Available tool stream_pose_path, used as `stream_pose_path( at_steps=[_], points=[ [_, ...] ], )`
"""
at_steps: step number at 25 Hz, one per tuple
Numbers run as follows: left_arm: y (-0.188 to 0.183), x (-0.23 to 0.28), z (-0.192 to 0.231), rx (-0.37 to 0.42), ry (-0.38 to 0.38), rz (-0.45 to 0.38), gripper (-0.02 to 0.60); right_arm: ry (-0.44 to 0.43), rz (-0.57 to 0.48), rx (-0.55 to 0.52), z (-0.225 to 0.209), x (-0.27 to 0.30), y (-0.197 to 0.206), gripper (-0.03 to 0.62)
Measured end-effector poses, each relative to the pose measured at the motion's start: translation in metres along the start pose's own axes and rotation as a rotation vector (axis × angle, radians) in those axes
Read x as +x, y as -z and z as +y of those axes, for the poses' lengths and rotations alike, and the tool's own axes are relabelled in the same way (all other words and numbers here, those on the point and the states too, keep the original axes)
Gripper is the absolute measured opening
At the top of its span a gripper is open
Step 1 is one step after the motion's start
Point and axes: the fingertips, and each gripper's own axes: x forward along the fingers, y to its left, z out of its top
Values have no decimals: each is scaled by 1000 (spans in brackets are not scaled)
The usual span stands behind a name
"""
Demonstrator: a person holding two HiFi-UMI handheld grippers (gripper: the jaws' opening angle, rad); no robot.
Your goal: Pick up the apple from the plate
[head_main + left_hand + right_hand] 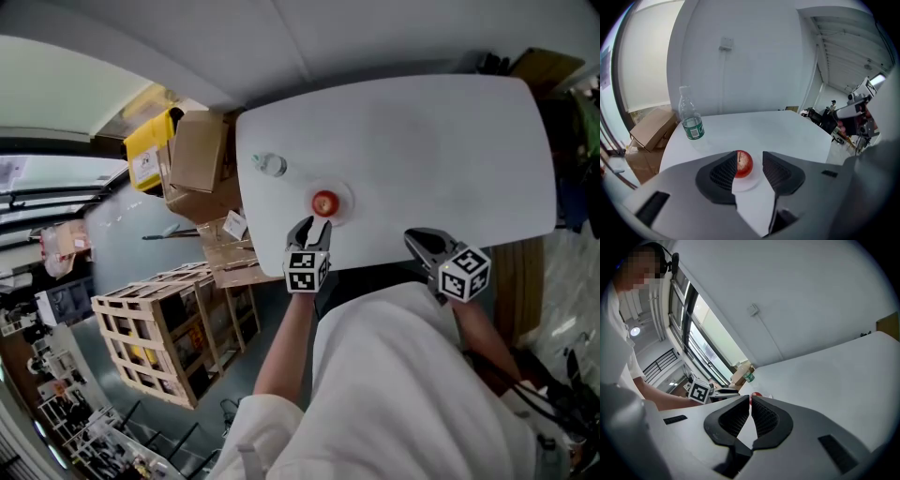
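A red apple [324,202] sits on a small white plate [343,200] near the front edge of the white table [450,150]. My left gripper [310,228] hovers just short of the plate, open, its tips aimed at the apple. In the left gripper view the apple [743,164] shows between and beyond the open fingers [724,171], untouched, on the plate [749,183]. My right gripper [420,243] hangs off the table's front edge to the right, shut and empty. In the right gripper view its tips [750,398] meet, and a sliver of the apple [756,393] peeks above them.
A clear water bottle with a green label [270,165] [690,116] stands at the table's left end. Cardboard boxes [199,155], a yellow box [150,150] and a wooden crate [164,328] lie on the floor left of the table.
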Motion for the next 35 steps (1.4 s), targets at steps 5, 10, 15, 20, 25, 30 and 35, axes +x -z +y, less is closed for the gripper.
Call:
stream_pose_path(
  at_steps=[5,10,15,20,25,30,35],
  points=[
    [24,35,18,-14,-42,100,198,-10,37,0,-16,8,-6,38],
    [29,59,27,-66,-54,158,296,-8,61,14,-27,14,-5,38],
    [33,77,25,-76,-43,208,349,-11,88,33,-35,14,1,38],
    [45,91,33,-72,-57,274,366,-9,90,39,-41,17,-2,38],
    [40,93,29,-94,-48,284,342,-1,80,52,-47,14,-4,38],
    [31,89,20,-79,-25,269,342,-14,79,50,-46,16,-1,38],
    [23,76,14,-71,-11,238,342,-29,67,36,-35,22,-4,38]
  ],
)
